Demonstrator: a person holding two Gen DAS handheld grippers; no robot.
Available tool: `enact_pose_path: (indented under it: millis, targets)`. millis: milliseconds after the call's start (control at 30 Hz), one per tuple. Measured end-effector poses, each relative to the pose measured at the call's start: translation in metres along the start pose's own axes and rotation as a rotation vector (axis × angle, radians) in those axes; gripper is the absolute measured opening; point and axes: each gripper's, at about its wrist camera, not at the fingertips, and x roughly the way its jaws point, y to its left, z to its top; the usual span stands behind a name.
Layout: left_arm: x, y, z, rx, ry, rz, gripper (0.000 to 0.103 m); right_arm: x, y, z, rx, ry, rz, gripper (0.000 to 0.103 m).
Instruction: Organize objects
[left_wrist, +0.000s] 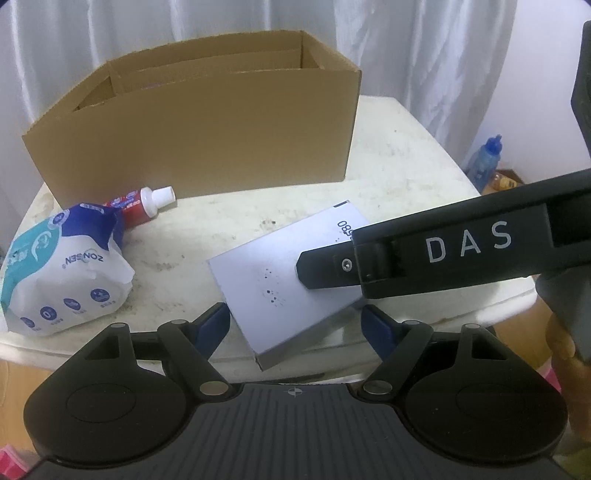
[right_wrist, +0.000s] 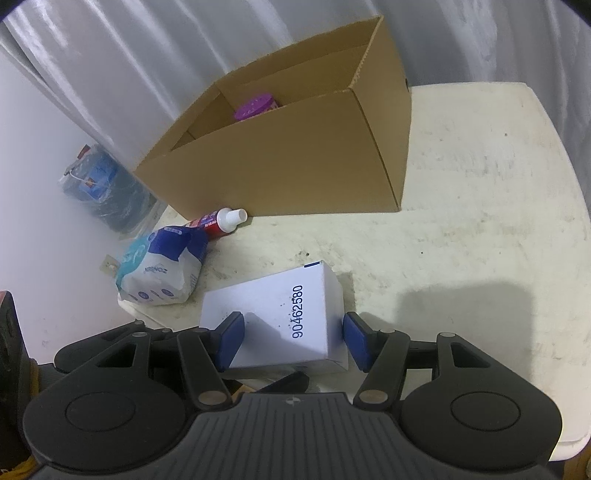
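Note:
A flat white box (left_wrist: 273, 295) printed with blue digits lies at the table's front edge, also in the right wrist view (right_wrist: 277, 314). My left gripper (left_wrist: 295, 328) is open, its blue pads either side of the box's near end. My right gripper (right_wrist: 293, 343) is open and straddles the box; one of its fingers (left_wrist: 325, 269) rests over the box top. A tissue pack (left_wrist: 62, 269) and a red-and-white tube (left_wrist: 144, 203) lie at the left. An open cardboard box (left_wrist: 207, 147) stands behind, holding a purple-lidded jar (right_wrist: 256, 105).
The cream table (right_wrist: 480, 221) is stained, with bare surface to the right of the cardboard box. A blue bottle (left_wrist: 485, 158) stands beyond the table's right edge. A dark bag (right_wrist: 103, 192) sits on the floor at the left. White curtains hang behind.

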Motion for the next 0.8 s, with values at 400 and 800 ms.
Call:
enact_pose_path:
  millis: [400, 800]
  targets:
    - [-0.01, -0.003, 0.0, 0.001, -0.028, 0.01, 0.078, -0.008, 0.006, 0.0, -0.015, -0.021, -0.001, 0.063]
    - [-0.03, -0.002, -0.003, -0.011, -0.097, 0.025, 0.078, -0.027, 0.021, -0.002, -0.048, -0.075, 0.006, 0.063]
